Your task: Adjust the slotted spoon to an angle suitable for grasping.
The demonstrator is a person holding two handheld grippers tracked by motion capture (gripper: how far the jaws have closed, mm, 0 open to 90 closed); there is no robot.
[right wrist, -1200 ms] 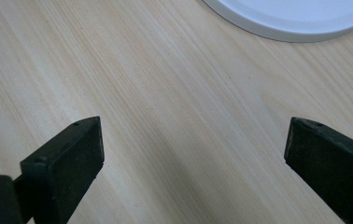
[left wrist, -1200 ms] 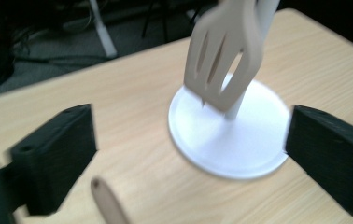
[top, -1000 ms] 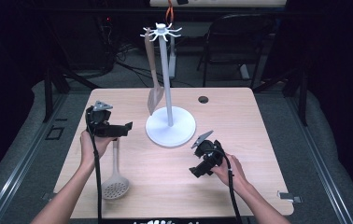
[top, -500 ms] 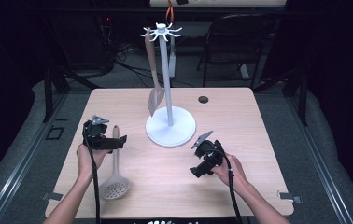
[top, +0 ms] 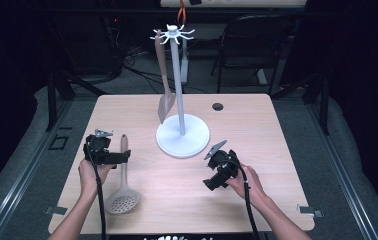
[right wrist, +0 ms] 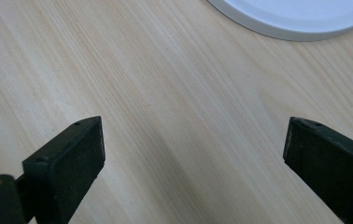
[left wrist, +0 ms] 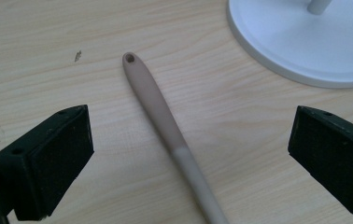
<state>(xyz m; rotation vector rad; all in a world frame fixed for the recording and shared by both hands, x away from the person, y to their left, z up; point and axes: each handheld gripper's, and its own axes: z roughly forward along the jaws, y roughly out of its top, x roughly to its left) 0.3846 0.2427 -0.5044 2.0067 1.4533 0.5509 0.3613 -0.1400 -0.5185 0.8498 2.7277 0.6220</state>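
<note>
Your left gripper (top: 108,156) has dropped toward 6 o'clock; its fingers gape wide, empty, astride the slotted spoon's handle (left wrist: 165,122) lying on the desk (top: 287,150). Spoon head cut off.

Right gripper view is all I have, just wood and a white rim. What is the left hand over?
Observer: The left tongs are open, one jaw on either side of a skimmer handle that lies flat.
Operator: Is that white rim a plate?
Observer: No, it's the round base of a tall stand.
Operator: Anything on it?
Observer: One spatula hangs from its top.
</note>
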